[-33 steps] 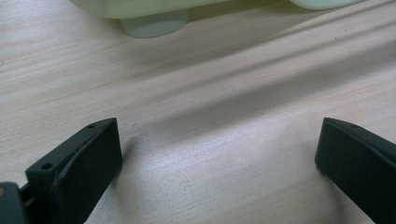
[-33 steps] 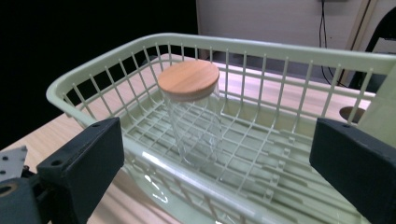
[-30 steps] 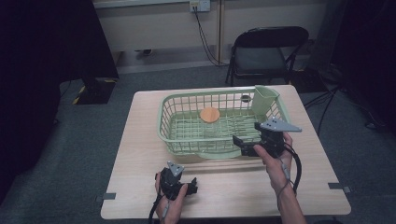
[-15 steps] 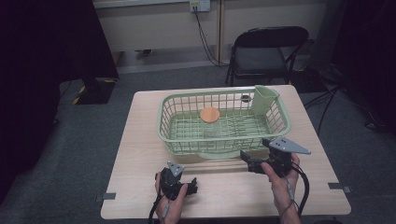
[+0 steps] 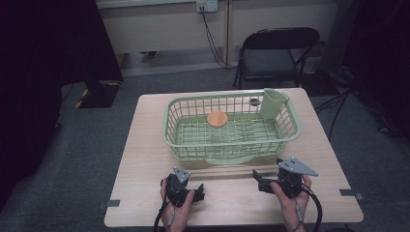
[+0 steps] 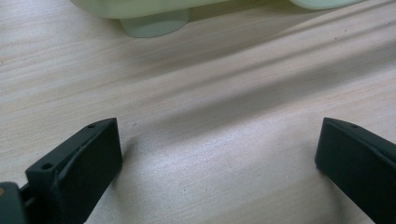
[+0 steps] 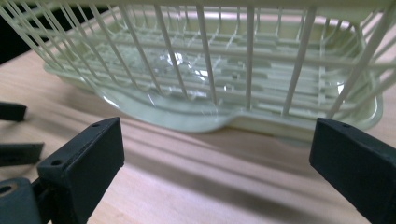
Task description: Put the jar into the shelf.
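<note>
A pale green wire basket [image 5: 227, 146] stands in the middle of the wooden table [image 5: 145, 150]. A round orange disc [image 5: 217, 119] lies inside it, and a green cup-shaped holder [image 5: 273, 102] sits at its far right corner. My left gripper [image 5: 197, 194] rests low near the table's front edge, open with nothing between its jaws, over bare wood [image 6: 219, 135]. My right gripper [image 5: 257, 178] is also open and holds nothing. It faces the basket's front wall [image 7: 224, 70] from a short way off.
A pale drip tray [image 5: 232, 157] juts out under the basket's front. A black folding chair [image 5: 275, 53] stands behind the table. Tape marks [image 5: 112, 203] sit at the front corners. The left gripper's jaws [image 7: 14, 133] show at the left edge of the right gripper view.
My right gripper has drawn back from the basket's front rim toward the person and dropped to the table near the front edge. The left gripper has stayed put.
</note>
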The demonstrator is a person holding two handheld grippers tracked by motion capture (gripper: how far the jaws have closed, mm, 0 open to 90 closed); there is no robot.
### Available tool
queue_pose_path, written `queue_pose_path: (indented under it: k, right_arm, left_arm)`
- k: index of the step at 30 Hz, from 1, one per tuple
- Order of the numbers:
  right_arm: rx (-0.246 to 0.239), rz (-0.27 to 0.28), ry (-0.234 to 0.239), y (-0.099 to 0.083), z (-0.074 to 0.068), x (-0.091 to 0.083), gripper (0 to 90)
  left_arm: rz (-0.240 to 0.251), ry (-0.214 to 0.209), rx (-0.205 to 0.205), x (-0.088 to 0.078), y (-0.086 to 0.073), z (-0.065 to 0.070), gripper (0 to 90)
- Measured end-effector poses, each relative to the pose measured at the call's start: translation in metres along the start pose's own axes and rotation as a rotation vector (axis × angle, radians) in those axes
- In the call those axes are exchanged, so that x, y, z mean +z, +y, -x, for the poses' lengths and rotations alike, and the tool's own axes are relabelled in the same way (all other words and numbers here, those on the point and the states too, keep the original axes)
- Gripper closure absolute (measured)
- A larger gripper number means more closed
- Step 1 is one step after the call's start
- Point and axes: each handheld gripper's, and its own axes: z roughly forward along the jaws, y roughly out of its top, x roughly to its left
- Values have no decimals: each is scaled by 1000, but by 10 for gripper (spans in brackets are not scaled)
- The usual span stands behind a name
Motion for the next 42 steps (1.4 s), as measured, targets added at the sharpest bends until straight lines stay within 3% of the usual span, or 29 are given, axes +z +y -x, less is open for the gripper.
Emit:
queue_pose_path:
  k: [13,22,34,37,42]
  right_arm:
    - [-37,-83,-97,-29,1,12,29]
    - [-29,-146,-98,-45,-1,20,29]
    - [-3,-286,-135,-46,1,29,34]
    - [-30,-301,-155,-47,-2,30,30]
    - [-32,-302,-154,-47,-2,31,25]
  left_arm:
    - [0,0,0,0,0,0,3]
    - [1,0,-1,0,0,0,3]
    - [0,0,0,0,0,0,3]
    - [0,0,0,0,0,0,3]
    - [0,0,0,0,0,0,3]
